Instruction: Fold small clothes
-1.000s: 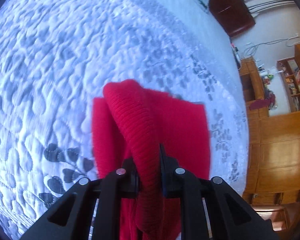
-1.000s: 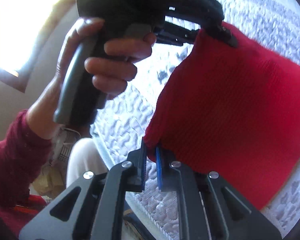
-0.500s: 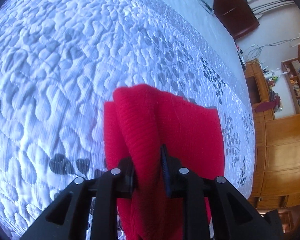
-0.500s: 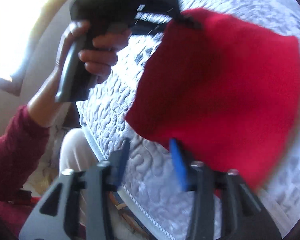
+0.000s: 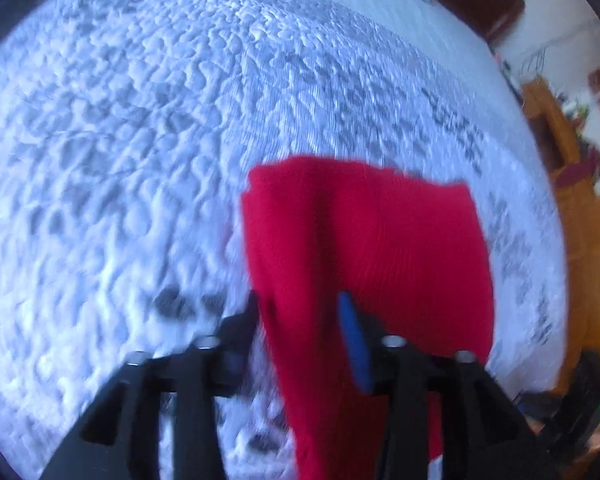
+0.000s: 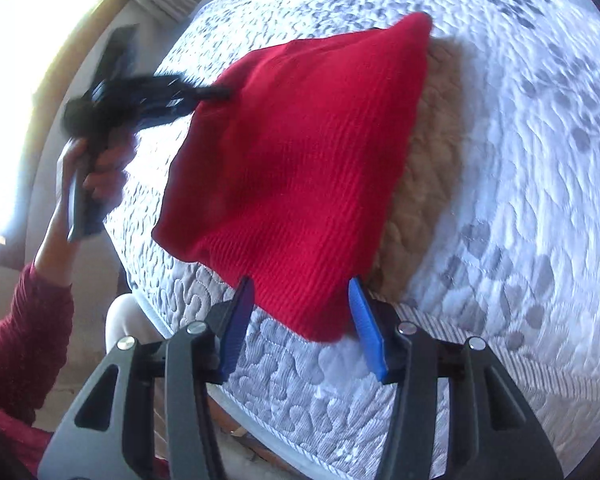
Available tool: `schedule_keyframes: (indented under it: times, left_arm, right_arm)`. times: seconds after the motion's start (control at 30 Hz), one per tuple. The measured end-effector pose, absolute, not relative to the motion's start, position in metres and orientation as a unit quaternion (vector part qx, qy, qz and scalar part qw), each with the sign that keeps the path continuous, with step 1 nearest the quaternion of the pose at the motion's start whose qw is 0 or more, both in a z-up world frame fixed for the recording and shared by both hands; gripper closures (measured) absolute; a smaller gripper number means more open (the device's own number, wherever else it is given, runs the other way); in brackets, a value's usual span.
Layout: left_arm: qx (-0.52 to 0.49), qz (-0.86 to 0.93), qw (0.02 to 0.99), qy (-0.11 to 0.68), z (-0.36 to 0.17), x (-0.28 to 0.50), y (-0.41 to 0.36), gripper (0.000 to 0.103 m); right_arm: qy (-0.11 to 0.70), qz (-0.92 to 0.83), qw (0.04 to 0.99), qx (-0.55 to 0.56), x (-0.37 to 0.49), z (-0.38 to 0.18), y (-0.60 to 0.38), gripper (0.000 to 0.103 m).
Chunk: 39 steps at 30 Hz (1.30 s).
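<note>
Red knit cloth (image 6: 296, 176) fills the middle of the right wrist view, a ribbed piece lying on the bed (image 6: 540, 168), with one corner toward the upper right of the frame and another at the lower centre. Under its right edge a tan quilted piece (image 6: 432, 176) shows as a strip between the red knit and the pale bedspread. The bedspread is white, quilted, with grey leaf shapes.

In the lower part of that view the right claw (image 6: 300, 312) stands apart, its blue pads on either side of the cloth's lower corner; the pads do not press on it, and the corner lies on the bed edge between them.

At the upper left of the same frame the left claw (image 6: 216, 92) reaches the cloth's upper left corner, carried by a hand (image 6: 100, 172) with a dark red sleeve (image 6: 24, 344) below it. In the left wrist view the left claw (image 5: 300, 312) has just been opening: the red cloth (image 5: 364, 248) runs between its fingers, bunched in a fold, and a gap shows beside the blue pad (image 5: 354, 344). That picture is blurred, so whether the cloth touches the other finger I cannot tell. Wooden furniture (image 5: 580, 220) stands at the right edge there.
</note>
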<state>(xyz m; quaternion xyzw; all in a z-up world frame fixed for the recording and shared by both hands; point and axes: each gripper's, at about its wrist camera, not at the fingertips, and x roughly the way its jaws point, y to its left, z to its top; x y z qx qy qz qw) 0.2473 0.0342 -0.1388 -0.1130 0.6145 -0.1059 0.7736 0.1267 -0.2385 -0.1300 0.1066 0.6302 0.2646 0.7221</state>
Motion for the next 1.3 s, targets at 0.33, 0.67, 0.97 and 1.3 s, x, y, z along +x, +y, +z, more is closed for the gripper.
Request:
schedule_keyframes:
  times: [0.33,0.67,0.97,1.3]
  left_arm:
    - [-0.104,-0.141,0.753,0.635,-0.124,0.119,0.021,0.055]
    - [-0.130,-0.126,0.739,0.649,-0.150,0.117,0.020,0.090]
    - [-0.132,-0.154,0.723,0.660,-0.163,0.109,0.040,0.093]
    - [-0.103,-0.145,0.743,0.645,-0.138,0.116,0.035,0.070]
  right_arm:
    - [0.654,0.248,0.698,0.154,0.115,-0.153,-0.246,0.053]
    - [0.683,0.240,0.664,0.189,0.121,-0.176,-0.234,0.088]
    - [0.686,0.232,0.674,0.143,0.113,-0.168,-0.249,0.092]
    - [0.666,0.249,0.690,0.136,0.115,-0.153,-0.256,0.071]
